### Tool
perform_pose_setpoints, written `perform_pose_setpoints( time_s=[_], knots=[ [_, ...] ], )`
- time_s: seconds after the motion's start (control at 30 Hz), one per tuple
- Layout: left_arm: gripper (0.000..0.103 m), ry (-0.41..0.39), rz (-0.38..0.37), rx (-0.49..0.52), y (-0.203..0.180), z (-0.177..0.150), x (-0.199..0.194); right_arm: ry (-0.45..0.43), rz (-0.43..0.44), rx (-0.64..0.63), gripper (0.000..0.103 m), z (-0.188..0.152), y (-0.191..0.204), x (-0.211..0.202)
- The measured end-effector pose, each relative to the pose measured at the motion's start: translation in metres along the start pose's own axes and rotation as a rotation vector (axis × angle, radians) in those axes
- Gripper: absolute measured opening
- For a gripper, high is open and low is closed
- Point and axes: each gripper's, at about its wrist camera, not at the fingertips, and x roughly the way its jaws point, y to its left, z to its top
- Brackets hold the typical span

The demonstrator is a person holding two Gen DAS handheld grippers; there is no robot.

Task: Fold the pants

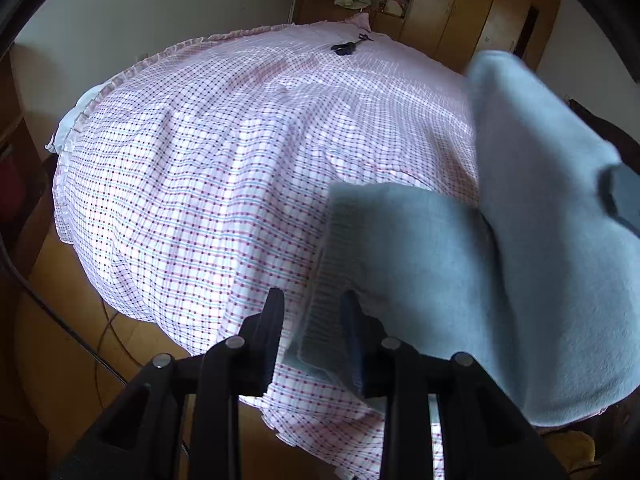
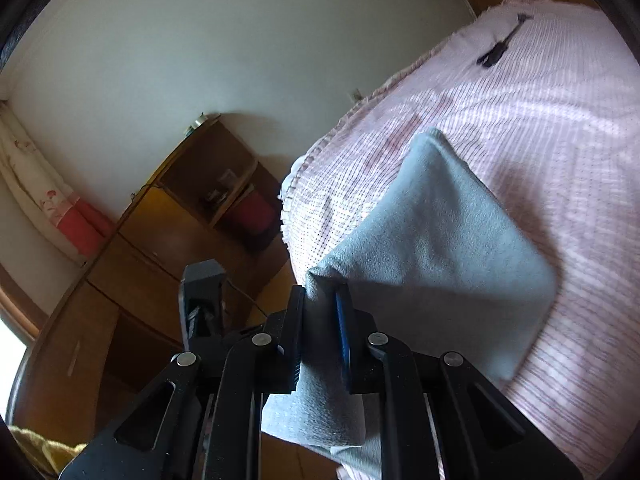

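The pants (image 1: 532, 240) are light grey-blue fleece, lifted above a bed (image 1: 192, 184) with a pink checked cover. In the left wrist view my left gripper (image 1: 312, 304) has its jaws around a ribbed edge of the pants, with a gap on the left finger's side. The cloth rises to the right, where part of the other gripper (image 1: 624, 196) shows at the edge. In the right wrist view my right gripper (image 2: 322, 300) is shut on a bunched corner of the pants (image 2: 436, 248), which hang down over the bed (image 2: 540, 120).
A dark strap-like object (image 1: 348, 46) lies at the bed's far end; it also shows in the right wrist view (image 2: 498, 50). Wooden wardrobes (image 1: 460, 4) stand behind. A wooden shelf unit (image 2: 192, 200) and cabinet stand left of the bed. Cables run over the wooden floor (image 1: 80, 320).
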Motion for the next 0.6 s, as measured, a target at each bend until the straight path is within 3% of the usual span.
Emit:
perform_pose_setpoints(
  time_s=[0.27, 0.33, 0.6],
  knots=[
    [0.03, -0.02, 0.009, -0.036, 0.02, 0.001, -0.009, 0.103, 0.002, 0.076, 0.008, 0.001, -0.018, 0.068],
    [0.03, -0.022, 0.017, -0.047, 0.025, 0.001, -0.012, 0.125, -0.002, 0.076, 0.012, -0.002, -0.018, 0.08],
    [0.03, -0.024, 0.045, -0.088, 0.038, 0.003, -0.018, 0.101, 0.002, 0.03, 0.018, 0.0, -0.007, 0.063]
  ],
)
